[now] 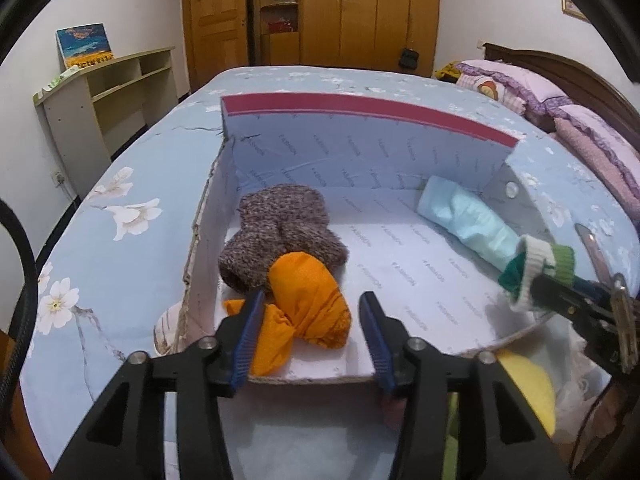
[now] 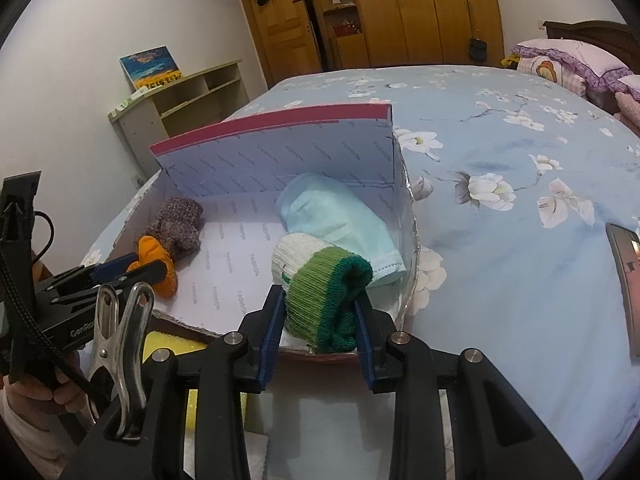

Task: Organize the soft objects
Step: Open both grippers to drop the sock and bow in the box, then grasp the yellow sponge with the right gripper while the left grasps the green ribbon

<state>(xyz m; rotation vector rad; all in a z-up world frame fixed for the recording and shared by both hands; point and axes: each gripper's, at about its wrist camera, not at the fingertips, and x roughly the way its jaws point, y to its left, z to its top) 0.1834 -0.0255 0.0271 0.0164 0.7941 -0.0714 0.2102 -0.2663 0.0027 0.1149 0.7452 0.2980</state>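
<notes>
- Lettering "GenRo…" is read on the left gripper [image 2: 132, 266] body, the rest cut off; the box [image 1: 360, 148] lining print is too small to read.
- Left jaws are held apart, straddling the orange cloth [image 1: 308, 300] without gripping it, beside the brown knitted item [image 1: 280, 224] inside the box.
- Right gripper [image 2: 320, 312] is clamped on the green-and-white sock [image 2: 320, 280] at the box's front edge, partly blocking the rolled light-blue cloth [image 2: 340, 216].

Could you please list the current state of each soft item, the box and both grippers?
Box: open, on the bed.
Brown knit: lying in box.
Orange cloth: lying in box, released.
Blue roll: lying in box.
Green-white sock: gripped.
Left gripper: open.
Right gripper: shut on sock.
</notes>
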